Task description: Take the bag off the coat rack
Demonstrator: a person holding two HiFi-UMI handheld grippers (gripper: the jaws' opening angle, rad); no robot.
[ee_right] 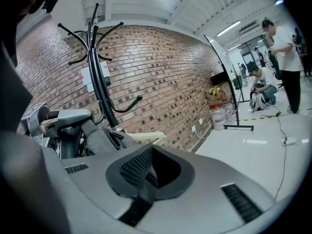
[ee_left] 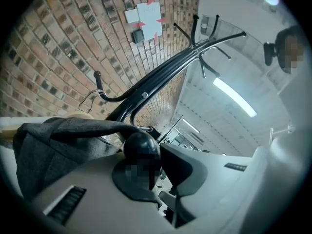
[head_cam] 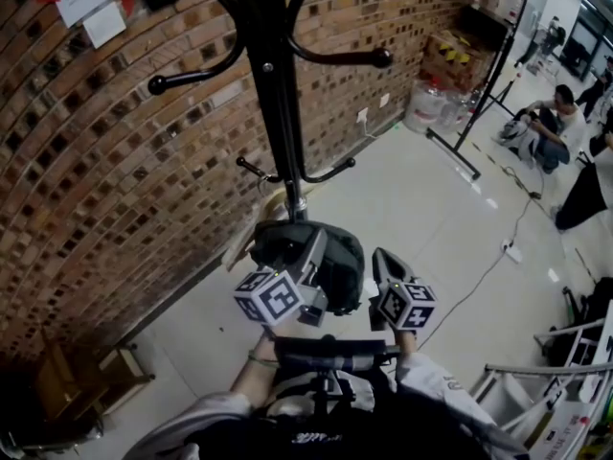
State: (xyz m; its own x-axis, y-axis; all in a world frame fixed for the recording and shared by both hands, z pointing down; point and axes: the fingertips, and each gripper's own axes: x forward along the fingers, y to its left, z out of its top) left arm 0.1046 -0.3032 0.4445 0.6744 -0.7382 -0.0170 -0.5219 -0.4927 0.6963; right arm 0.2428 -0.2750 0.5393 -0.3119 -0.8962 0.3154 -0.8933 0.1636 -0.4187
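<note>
At the coat rack [head_cam: 276, 113] the bag [head_cam: 335, 257] hangs long-axis down, strap [ee_left: 73, 130] nipped in left gripper [ee_left: 151, 152] jaws; right gripper [ee_right: 148, 172] jaws together.

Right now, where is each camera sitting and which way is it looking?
Head view: on the person's head, looking steeply down at the coat rack, grey bag, left hand-held gripper and right hand-held gripper; a forearm shows.
Left gripper view: on the left hand-held gripper, looking up the coat rack toward the ceiling; its jaws grip the grey bag.
Right gripper view: on the right hand-held gripper, facing the brick wall; its jaws hold nothing.
Shared: all three show the coat rack and grey bag.
</note>
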